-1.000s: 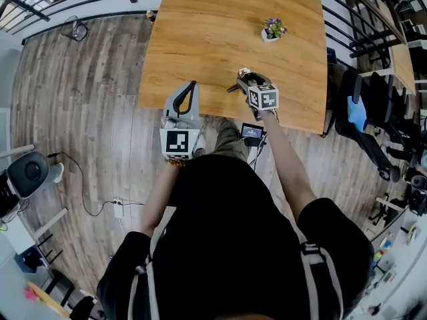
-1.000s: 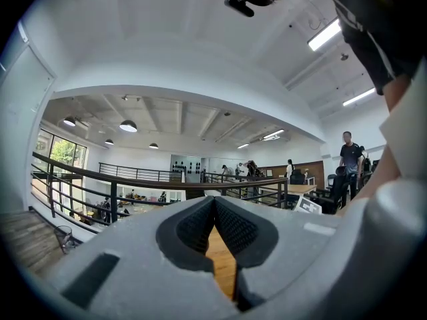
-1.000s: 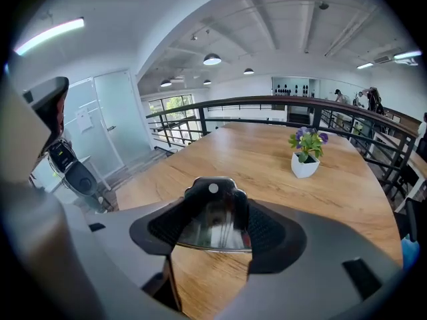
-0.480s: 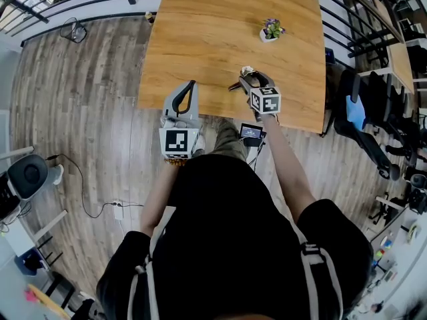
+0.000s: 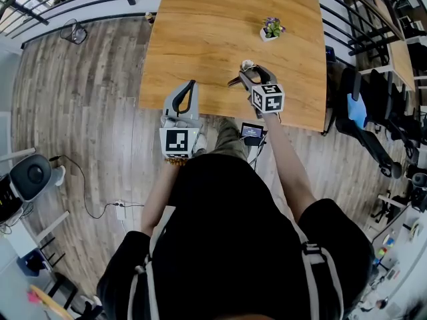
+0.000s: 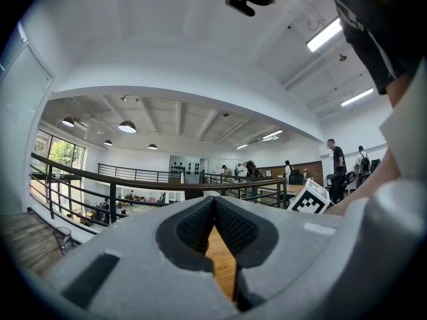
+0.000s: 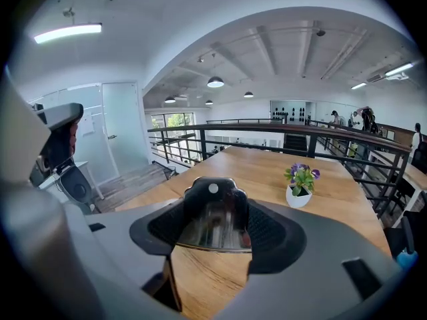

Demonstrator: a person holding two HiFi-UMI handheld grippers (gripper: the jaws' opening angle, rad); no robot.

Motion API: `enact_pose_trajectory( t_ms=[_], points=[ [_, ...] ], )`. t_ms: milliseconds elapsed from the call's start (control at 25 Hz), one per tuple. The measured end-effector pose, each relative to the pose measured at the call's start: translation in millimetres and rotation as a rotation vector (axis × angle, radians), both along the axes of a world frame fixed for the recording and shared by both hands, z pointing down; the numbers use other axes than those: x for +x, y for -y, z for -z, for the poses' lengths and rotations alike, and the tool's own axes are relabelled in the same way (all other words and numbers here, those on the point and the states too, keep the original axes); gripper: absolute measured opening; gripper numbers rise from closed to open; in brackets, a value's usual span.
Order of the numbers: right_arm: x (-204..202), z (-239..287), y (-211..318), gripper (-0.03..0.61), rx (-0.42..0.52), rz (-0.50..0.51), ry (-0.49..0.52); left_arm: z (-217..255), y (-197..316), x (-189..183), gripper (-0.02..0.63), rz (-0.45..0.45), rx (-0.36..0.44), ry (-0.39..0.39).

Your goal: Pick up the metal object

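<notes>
Right gripper is pinching the metal object, a shiny piece with a dark cap, between both pads. Wood shows beneath the piece, so it looks clear of the table, above the near edge toward the right corner. The grasp seems made and the lift is in hand; next comes a steady raise without loosening. Left gripper hangs at the near edge, jaws pressed together on nothing. A potted plant stands toward the far right corner.
</notes>
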State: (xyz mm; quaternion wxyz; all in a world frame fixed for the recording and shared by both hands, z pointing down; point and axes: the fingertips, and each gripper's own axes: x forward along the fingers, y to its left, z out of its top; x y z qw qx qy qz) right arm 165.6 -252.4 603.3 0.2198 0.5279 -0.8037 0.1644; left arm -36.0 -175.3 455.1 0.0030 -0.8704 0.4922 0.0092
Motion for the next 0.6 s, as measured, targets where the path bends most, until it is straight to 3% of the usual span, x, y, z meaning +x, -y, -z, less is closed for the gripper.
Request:
enact_pose_trajectory(
  t_ms=[600],
  points=[
    [-11, 52, -1, 0.284, 0.108, 0.013, 0.055, 6, 5, 2, 0.011, -0.002, 0.003, -0.015]
  ],
)
